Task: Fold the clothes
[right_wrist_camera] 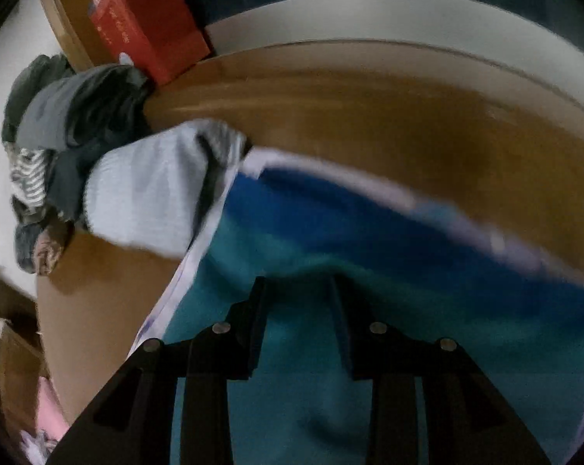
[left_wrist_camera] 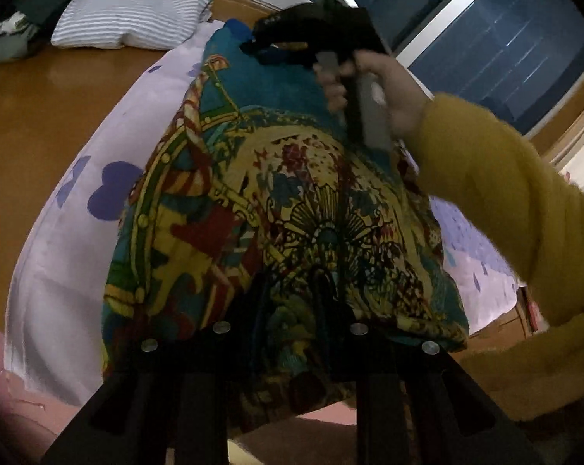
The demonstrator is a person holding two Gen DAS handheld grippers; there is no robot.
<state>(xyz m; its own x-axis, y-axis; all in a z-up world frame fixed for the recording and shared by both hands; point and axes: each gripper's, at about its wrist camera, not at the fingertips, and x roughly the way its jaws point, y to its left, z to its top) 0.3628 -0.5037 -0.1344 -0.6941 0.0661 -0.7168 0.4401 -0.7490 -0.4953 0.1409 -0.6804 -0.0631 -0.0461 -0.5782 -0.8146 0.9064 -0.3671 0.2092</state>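
Left gripper [left_wrist_camera: 292, 286] pinches the patterned garment's [left_wrist_camera: 284, 201] near edge; right gripper [right_wrist_camera: 298, 290], jaws parted and empty, hovers at its far blue hem. Risk: a shallow bite could slip, undoing the fold

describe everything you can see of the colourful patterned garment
The patterned garment looks like thin printed fabric: teal ground, yellow scrollwork, red patches, a fan motif mid-cloth. It lies spread, slightly rumpled, on a white sheet with purple hearts. Its near edge lies between the left gripper fingers; the right gripper is over its far blue edge.
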